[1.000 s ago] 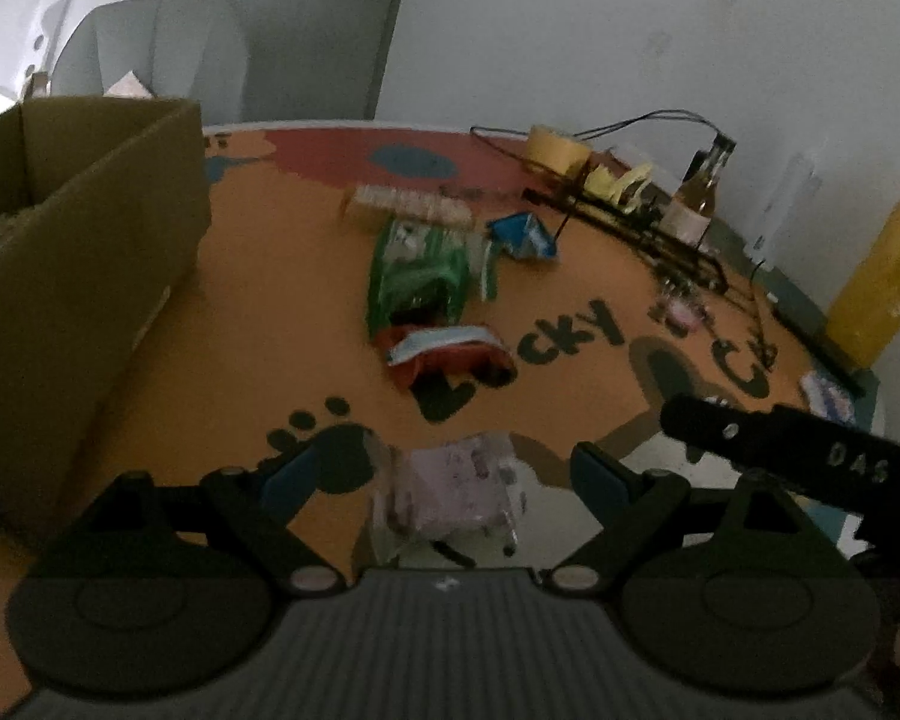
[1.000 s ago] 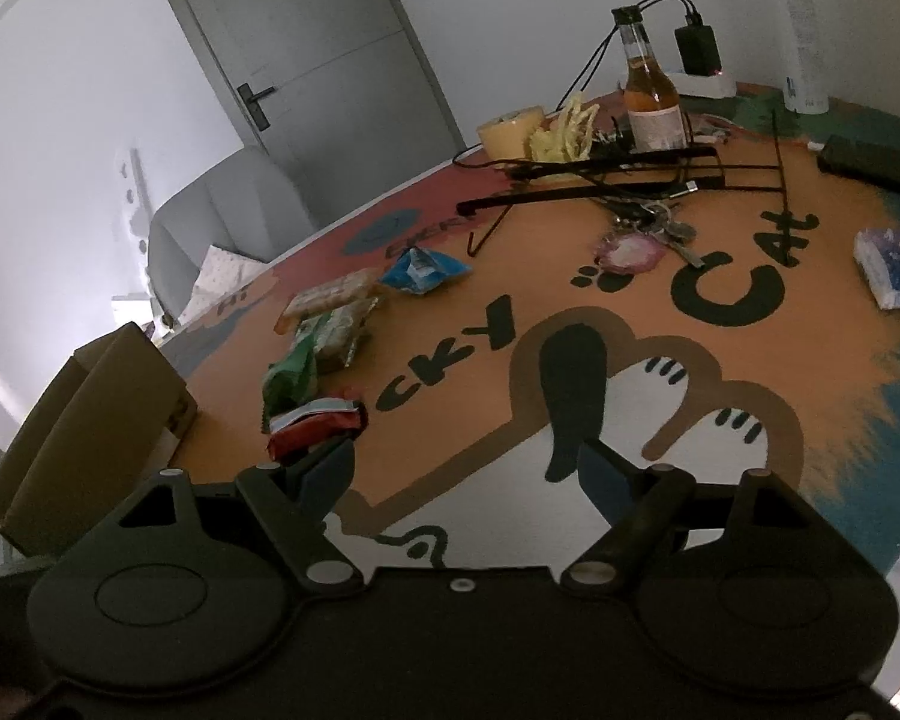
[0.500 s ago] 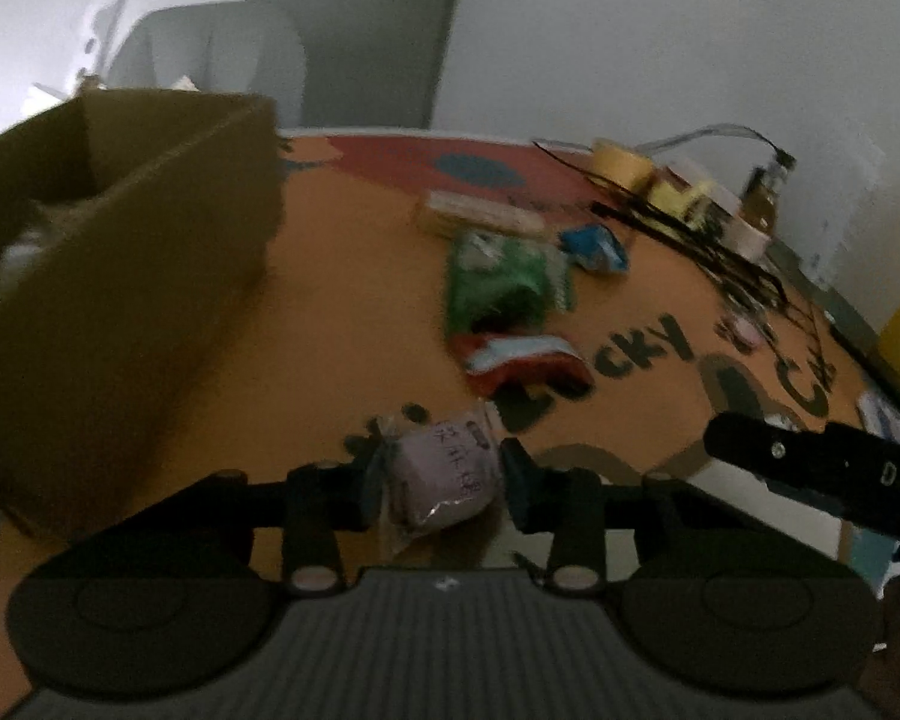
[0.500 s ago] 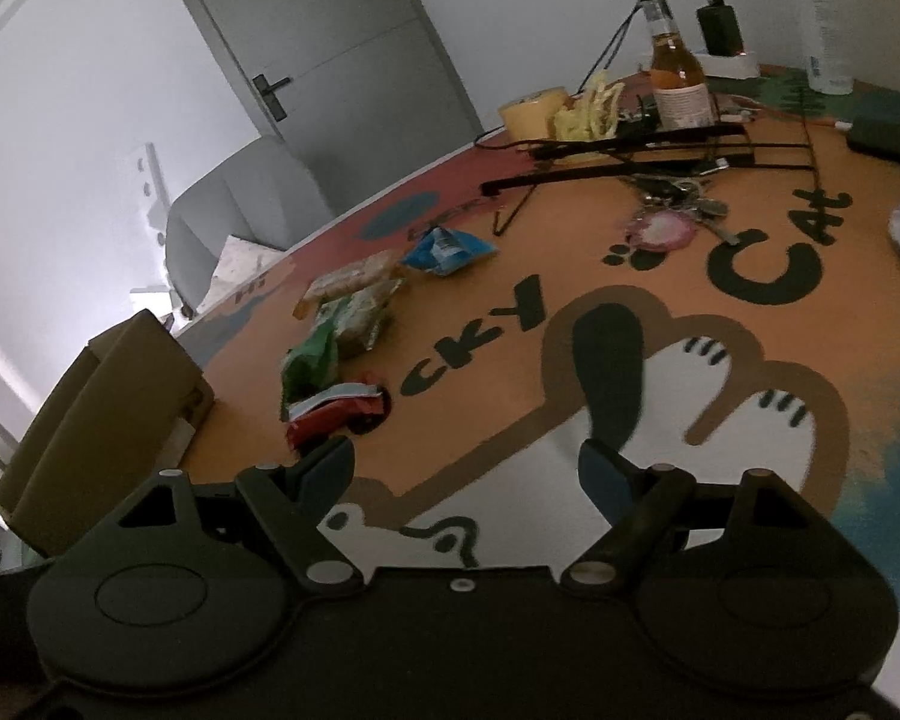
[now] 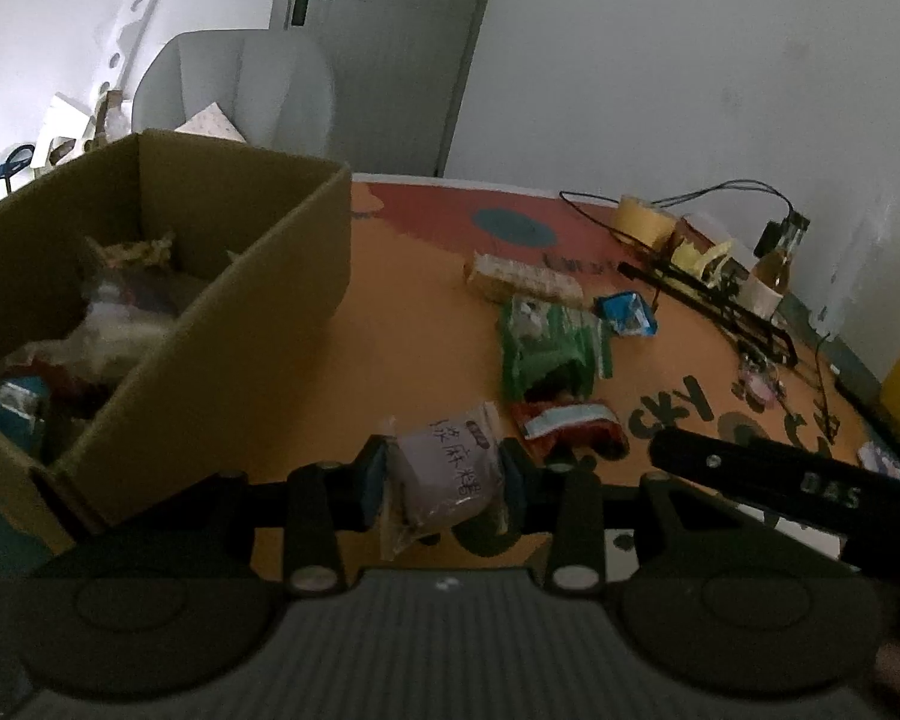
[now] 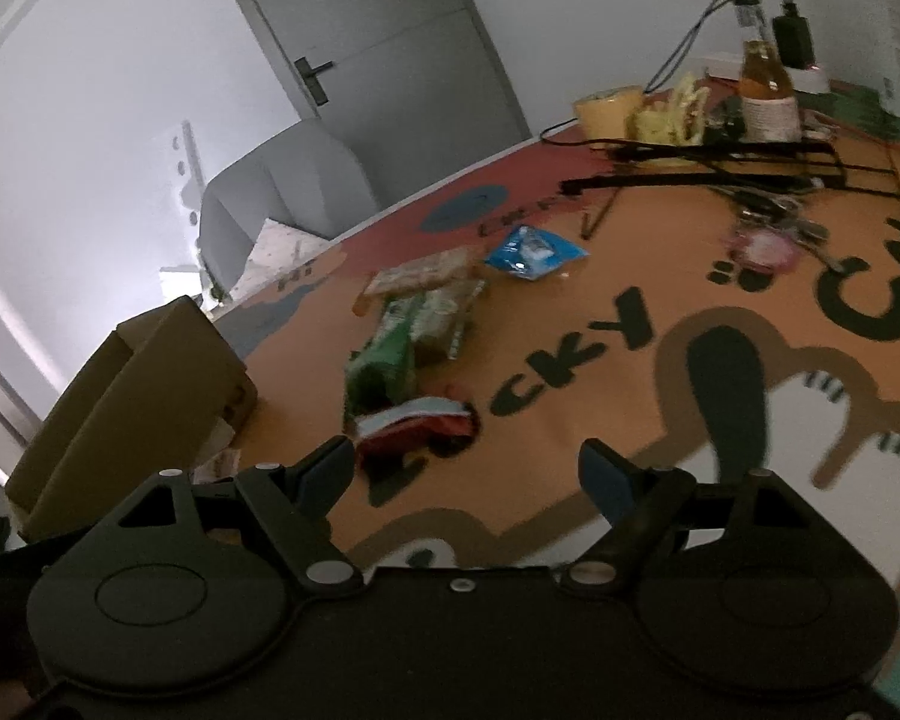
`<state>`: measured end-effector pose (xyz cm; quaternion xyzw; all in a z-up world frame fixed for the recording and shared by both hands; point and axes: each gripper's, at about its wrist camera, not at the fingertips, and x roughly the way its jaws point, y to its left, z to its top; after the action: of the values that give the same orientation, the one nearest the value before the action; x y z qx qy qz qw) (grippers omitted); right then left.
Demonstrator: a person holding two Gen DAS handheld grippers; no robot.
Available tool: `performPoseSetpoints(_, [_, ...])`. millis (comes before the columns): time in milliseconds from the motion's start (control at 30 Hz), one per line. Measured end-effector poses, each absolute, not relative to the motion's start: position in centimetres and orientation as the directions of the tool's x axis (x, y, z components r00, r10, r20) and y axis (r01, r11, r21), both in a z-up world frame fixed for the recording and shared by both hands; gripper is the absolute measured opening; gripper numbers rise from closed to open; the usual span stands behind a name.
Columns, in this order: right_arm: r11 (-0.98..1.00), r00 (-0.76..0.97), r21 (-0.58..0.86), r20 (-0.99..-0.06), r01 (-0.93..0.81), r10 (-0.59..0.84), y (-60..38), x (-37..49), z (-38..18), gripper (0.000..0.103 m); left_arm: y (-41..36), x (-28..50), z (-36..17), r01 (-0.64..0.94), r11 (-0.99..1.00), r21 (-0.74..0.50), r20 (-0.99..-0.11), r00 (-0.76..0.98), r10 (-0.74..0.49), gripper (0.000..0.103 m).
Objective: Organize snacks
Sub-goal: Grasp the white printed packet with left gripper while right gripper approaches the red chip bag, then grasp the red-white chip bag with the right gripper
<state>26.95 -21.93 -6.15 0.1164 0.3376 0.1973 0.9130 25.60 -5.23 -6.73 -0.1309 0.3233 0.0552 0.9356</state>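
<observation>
Left wrist view shows the left gripper (image 5: 443,480) closed on a pale purple snack packet (image 5: 447,471), both pads pressing its sides, lifted above the orange table mat (image 5: 414,330). The cardboard box (image 5: 210,336) stands just to the left, with other snacks inside. On the mat beyond lie a red packet (image 5: 570,429), a green packet (image 5: 546,345), a blue packet (image 5: 627,313) and a long biscuit pack (image 5: 525,282). In the right wrist view, the right gripper (image 6: 468,474) has its jaws wide apart with nothing between them, near the red packet (image 6: 414,426).
</observation>
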Motion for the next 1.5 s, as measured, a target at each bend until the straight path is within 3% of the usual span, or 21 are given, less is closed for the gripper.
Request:
performPoseSetpoints(633, [0.895,0.654,0.24,-0.616,-0.376,0.44,-15.6,30.2,-6.8,0.081,-3.5,26.5,-7.2,-0.197,0.942,-0.272,-0.609,0.793,-0.01,0.039])
performPoseSetpoints(767, [0.904,0.658,0.177,-0.633,-0.39,0.408,-14.7,30.3,-7.2,0.069,-3.5,26.5,-7.3,-0.204,0.938,-0.282,-0.611,0.792,-0.011,0.039])
performPoseSetpoints(900, [0.915,0.672,0.134,-0.64,-0.38,0.373,-14.7,30.3,-7.0,0.045,-3.5,26.4,-7.4,-0.205,0.937,-0.282,-0.613,0.79,-0.012,0.039])
performPoseSetpoints(1267, [0.918,0.684,0.204,-0.615,-0.341,0.391,-17.5,28.6,-6.6,0.034,-4.0,25.7,-6.6,-0.193,0.941,-0.277,-0.601,0.799,-0.012,0.039])
performPoseSetpoints(1500, [0.917,0.706,0.219,-0.587,-0.332,0.396,-18.7,27.7,-5.6,0.032,-4.2,25.1,-5.7,-0.184,0.943,-0.278,-0.585,0.811,-0.015,0.039])
